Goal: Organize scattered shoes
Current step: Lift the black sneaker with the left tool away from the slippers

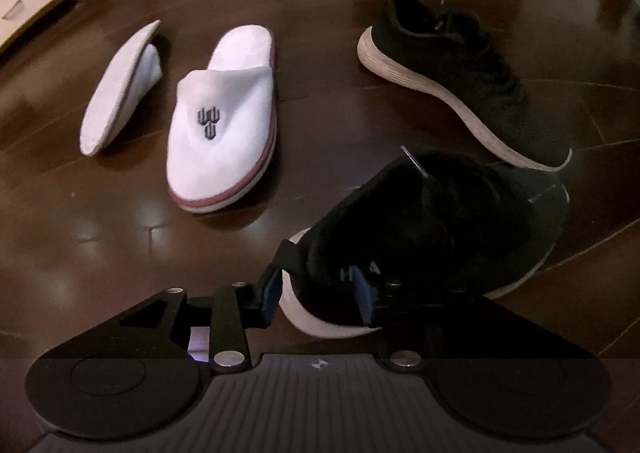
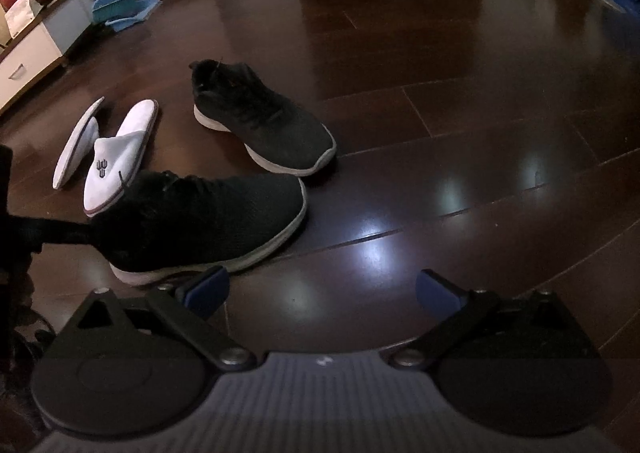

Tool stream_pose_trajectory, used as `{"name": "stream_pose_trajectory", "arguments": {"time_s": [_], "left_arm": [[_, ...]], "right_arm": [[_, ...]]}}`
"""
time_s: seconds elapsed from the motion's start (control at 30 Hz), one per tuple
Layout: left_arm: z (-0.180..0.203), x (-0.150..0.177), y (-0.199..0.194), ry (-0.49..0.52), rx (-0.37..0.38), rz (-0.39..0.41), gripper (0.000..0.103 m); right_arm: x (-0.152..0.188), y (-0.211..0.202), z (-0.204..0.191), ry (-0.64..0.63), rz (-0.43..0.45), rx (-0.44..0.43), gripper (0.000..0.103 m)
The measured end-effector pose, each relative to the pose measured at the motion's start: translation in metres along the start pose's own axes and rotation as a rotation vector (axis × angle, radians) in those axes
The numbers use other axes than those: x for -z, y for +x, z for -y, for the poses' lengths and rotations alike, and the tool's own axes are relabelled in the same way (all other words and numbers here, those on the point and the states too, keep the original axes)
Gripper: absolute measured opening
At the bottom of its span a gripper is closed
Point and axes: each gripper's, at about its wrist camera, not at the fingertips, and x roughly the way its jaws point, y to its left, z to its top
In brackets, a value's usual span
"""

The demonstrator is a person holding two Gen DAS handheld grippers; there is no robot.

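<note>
Left gripper [image 1: 320, 293] closed on the heel of the near black sneaker [image 1: 432, 229], one blue pad [image 1: 269, 293] against the outside of the heel at the white sole, the other pad [image 1: 368, 299] tucked inside the collar, so the heel wall sits pinched between them. Sneaker tilted, heel raised toward the camera, toe resting low on the dark wooden floor [image 1: 100, 245] and pointing away to the right. From the right wrist view, same sneaker [image 2: 208, 221] seen side-on, heel up at the left where a black finger reaches in, toe near the boards.

Right gripper [image 2: 320, 289] spread wide, holding nothing, blue pads [image 2: 208, 289] well apart over bare floor [image 2: 440, 133]; left pad just beside the sole of the held sneaker, contact impossible to tell.

Second black sneaker [image 1: 452, 65] flat on its sole beyond the held one, toe close to that one's toe; also visible further back from the right wrist [image 2: 264, 121].

White slipper [image 1: 224, 121] with a dark crest and a reddish sole edge, upright, left of the sneakers. Other white slipper [image 1: 120, 89] lying on its side just left of it, pale sole showing. Both small at the left of the right wrist view [image 2: 120, 157] [image 2: 76, 145].

White cabinet [image 1: 32, 1] at far left.
</note>
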Motion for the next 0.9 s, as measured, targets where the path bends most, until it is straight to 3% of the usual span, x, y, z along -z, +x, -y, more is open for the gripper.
{"name": "stream_pose_trajectory", "arguments": {"time_s": [0.17,0.23,0.3,0.4,0.7,0.9], "left_arm": [[-0.004,-0.009,0.017,0.014,0.029,0.015,0.048],[-0.006,-0.012,0.024,0.016,0.045,0.016,0.055],[-0.006,-0.014,0.028,0.019,0.064,0.022,0.055],[-0.004,-0.016,0.036,0.008,0.08,0.02,0.042],[0.0,-0.013,0.033,0.032,0.081,-0.007,0.032],[0.001,0.008,0.014,-0.047,0.133,-0.047,0.03]], "right_arm": [[-0.001,0.015,-0.002,-0.011,-0.023,-0.001,0.101],[-0.002,0.021,-0.003,-0.012,-0.029,-0.002,0.101],[-0.004,0.027,-0.005,-0.013,-0.036,-0.005,0.101],[-0.01,0.036,-0.013,-0.024,-0.043,-0.02,0.101],[-0.009,0.044,-0.024,-0.08,-0.066,-0.025,0.101],[-0.009,0.038,-0.015,-0.05,-0.067,-0.018,0.101]]}}
